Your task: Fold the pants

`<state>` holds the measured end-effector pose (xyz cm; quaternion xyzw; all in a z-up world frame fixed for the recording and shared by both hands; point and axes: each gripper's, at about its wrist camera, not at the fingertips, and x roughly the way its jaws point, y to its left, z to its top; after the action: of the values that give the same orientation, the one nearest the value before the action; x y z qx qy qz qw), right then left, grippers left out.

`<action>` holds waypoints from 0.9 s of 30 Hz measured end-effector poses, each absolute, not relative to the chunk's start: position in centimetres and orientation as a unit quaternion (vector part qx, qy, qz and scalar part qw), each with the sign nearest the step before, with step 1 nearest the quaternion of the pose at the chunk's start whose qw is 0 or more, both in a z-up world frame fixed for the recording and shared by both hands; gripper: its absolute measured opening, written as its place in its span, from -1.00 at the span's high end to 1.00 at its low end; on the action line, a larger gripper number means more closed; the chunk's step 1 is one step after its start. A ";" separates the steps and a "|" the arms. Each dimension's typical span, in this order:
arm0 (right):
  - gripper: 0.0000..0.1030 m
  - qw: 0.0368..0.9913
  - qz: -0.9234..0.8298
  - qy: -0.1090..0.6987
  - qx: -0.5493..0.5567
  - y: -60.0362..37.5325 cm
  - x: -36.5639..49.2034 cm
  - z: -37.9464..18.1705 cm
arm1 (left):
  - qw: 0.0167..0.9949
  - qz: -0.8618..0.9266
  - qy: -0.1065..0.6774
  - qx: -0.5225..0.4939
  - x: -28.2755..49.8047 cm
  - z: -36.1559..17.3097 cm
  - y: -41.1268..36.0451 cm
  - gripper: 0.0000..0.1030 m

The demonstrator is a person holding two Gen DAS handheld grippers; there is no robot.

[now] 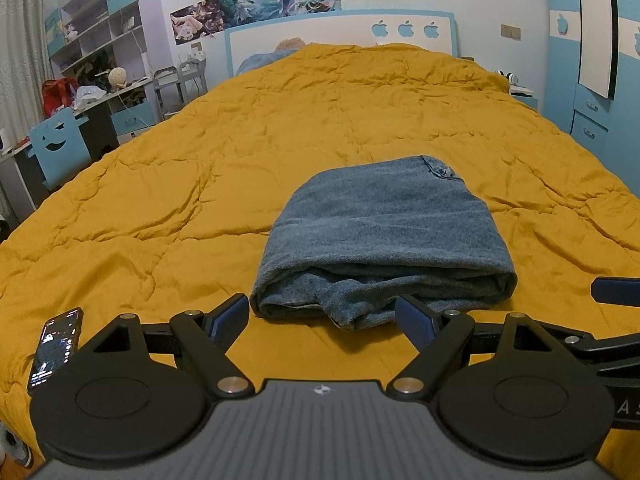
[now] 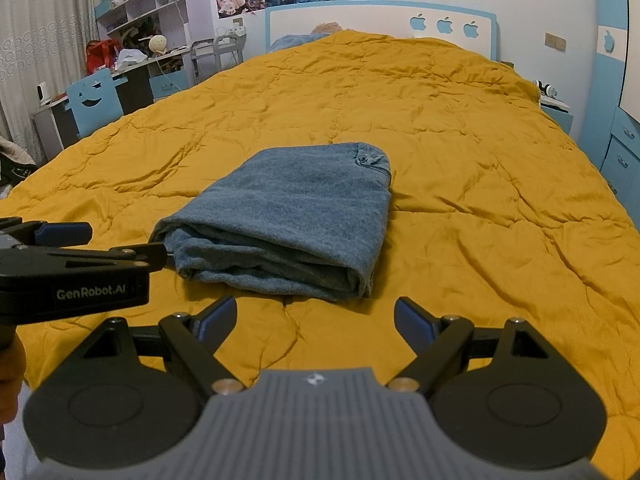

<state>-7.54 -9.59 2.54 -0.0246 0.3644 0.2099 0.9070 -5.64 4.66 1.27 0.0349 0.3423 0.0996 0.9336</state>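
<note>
A pair of blue denim pants (image 1: 384, 236) lies folded into a compact stack on the yellow quilt, its thick layered edge facing me. My left gripper (image 1: 322, 314) is open just in front of that near edge, nothing between its fingers. In the right wrist view the folded pants (image 2: 288, 216) lie ahead and slightly left. My right gripper (image 2: 316, 316) is open over bare quilt, a little short of the stack. The left gripper (image 2: 80, 252) shows from the side at the left, its tip close to the stack's near left corner.
The yellow quilt (image 1: 320, 128) covers a wide bed up to a white and blue headboard (image 1: 340, 36). A phone (image 1: 56, 350) lies on the quilt near the front left edge. A desk, blue chair (image 1: 56, 146) and shelves stand left; blue drawers (image 1: 592, 120) stand right.
</note>
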 end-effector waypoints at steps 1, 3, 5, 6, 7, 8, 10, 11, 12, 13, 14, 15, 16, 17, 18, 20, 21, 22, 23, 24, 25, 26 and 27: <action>-0.59 0.907 0.210 0.364 -0.025 -9.6 -7.5 2.5 | 0.934 0.100 0.342 0.035 -5.6 1.3 4.7 -0.88; -0.59 0.907 0.211 0.364 -0.025 -9.7 -7.5 2.5 | 0.933 0.101 0.342 0.035 -5.6 1.2 4.7 -0.88; -0.59 0.907 0.211 0.364 -0.024 -9.7 -7.5 2.5 | 0.934 0.099 0.342 0.035 -5.6 1.2 4.7 -0.88; -0.59 0.907 0.211 0.364 -0.024 -9.7 -7.5 2.5 | 0.934 0.099 0.343 0.035 -5.7 1.2 4.6 -0.88; -0.59 0.907 0.211 0.364 -0.024 -9.7 -7.5 2.5 | 0.934 0.099 0.342 0.034 -5.7 1.3 4.6 -0.88; -0.59 0.907 0.211 0.364 -0.025 -9.7 -7.5 2.5 | 0.934 0.100 0.341 0.034 -5.8 1.3 4.6 -0.88; -0.59 0.907 0.211 0.364 -0.025 -9.7 -7.5 2.5 | 0.935 0.098 0.341 0.032 -5.8 1.3 4.6 -0.88; -0.59 0.907 0.211 0.364 -0.025 -9.7 -7.5 2.5 | 0.935 0.098 0.341 0.030 -5.9 1.3 4.7 -0.88; -0.59 0.907 0.211 0.364 -0.025 -9.7 -7.5 2.5 | 0.935 0.098 0.340 0.027 -6.0 1.3 4.7 -0.88; -0.59 0.907 0.211 0.365 -0.025 -9.7 -7.5 2.6 | 0.935 0.099 0.339 0.027 -6.0 1.3 4.7 -0.88; -0.59 0.907 0.211 0.365 -0.025 -9.7 -7.5 2.6 | 0.935 0.102 0.338 0.027 -6.1 1.3 4.6 -0.88; -0.59 0.906 0.211 0.365 -0.025 -9.7 -7.5 2.5 | 0.935 0.105 0.337 0.028 -6.1 1.3 4.6 -0.88; -0.59 0.906 0.211 0.365 -0.025 -9.7 -7.5 2.5 | 0.935 0.106 0.336 0.028 -6.2 1.3 4.6 -0.87; -0.59 0.906 0.212 0.365 -0.025 -9.7 -7.5 2.5 | 0.935 0.106 0.337 0.027 -6.2 1.3 4.6 -0.87; -0.59 0.906 0.212 0.365 -0.025 -9.7 -7.4 2.5 | 0.935 0.106 0.336 0.025 -6.2 1.3 4.6 -0.87; -0.59 0.906 0.212 0.365 -0.025 -9.7 -7.4 2.5 | 0.936 0.104 0.336 0.021 -6.2 1.4 4.6 -0.86; -0.59 0.906 0.213 0.365 -0.025 -9.7 -7.4 2.6 | 0.936 0.103 0.336 0.020 -6.2 1.4 4.6 -0.86; -0.59 0.906 0.213 0.365 -0.025 -9.7 -7.4 2.5 | 0.937 0.101 0.335 0.020 -6.3 1.5 4.6 -0.86; -0.59 0.906 0.213 0.365 -0.025 -9.7 -7.4 2.5 | 0.937 0.101 0.333 0.020 -6.3 1.6 4.6 -0.86; -0.59 0.906 0.213 0.365 -0.026 -9.7 -7.4 2.6 | 0.938 0.101 0.332 0.020 -6.3 1.6 4.6 -0.86; -0.59 0.906 0.214 0.365 -0.027 -9.6 -7.5 2.6 | 0.938 0.101 0.331 0.021 -6.3 1.6 4.6 -0.86; -0.59 0.906 0.214 0.365 -0.027 -9.6 -7.5 2.6 | 0.938 0.101 0.330 0.020 -6.4 1.6 4.6 -0.86; -0.59 0.906 0.215 0.365 -0.027 -9.6 -7.5 2.6 | 0.938 0.102 0.330 0.019 -6.4 1.7 4.7 -0.86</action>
<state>-7.46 -9.55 2.58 -0.0273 0.3647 0.2147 0.9056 -6.36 4.66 1.68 0.0194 0.3295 0.1018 0.9384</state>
